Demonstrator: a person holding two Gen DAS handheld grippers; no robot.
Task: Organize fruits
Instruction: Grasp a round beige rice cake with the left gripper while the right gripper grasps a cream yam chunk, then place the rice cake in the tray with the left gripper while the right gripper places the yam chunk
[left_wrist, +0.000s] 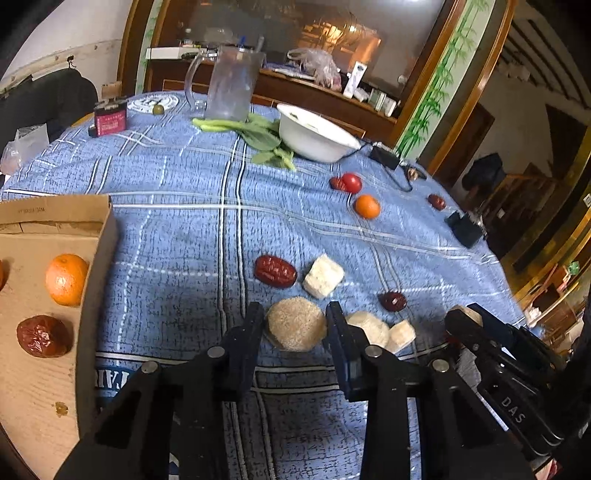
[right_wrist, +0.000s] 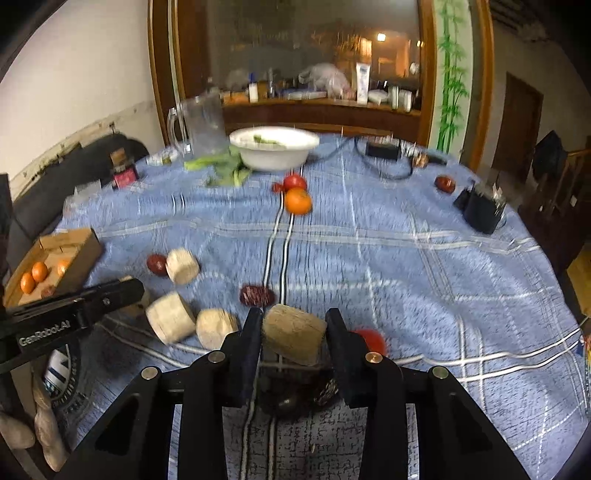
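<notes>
In the left wrist view my left gripper (left_wrist: 295, 318) is shut on a round tan chunk (left_wrist: 296, 325) that rests low over the blue cloth. My right gripper (right_wrist: 294, 322) is shut on a similar tan cylinder (right_wrist: 293, 332), held above its dark shadow. A cardboard box (left_wrist: 99, 236) at the left holds an orange (left_wrist: 66, 279) and a red date (left_wrist: 43, 336). Loose on the cloth lie a date (left_wrist: 275, 271), a white chunk (left_wrist: 323, 276), another date (left_wrist: 393, 301), an orange (left_wrist: 367, 206) and a tomato (left_wrist: 351, 182). A red fruit (right_wrist: 375, 339) shows behind my right finger.
A white bowl (left_wrist: 314, 136), leafy greens (left_wrist: 258, 136) and a clear pitcher (left_wrist: 231, 85) stand at the back of the round table. A black charger (right_wrist: 480, 210) and a cable (right_wrist: 391, 173) lie at the right. More pale chunks (right_wrist: 170, 317) sit between the grippers.
</notes>
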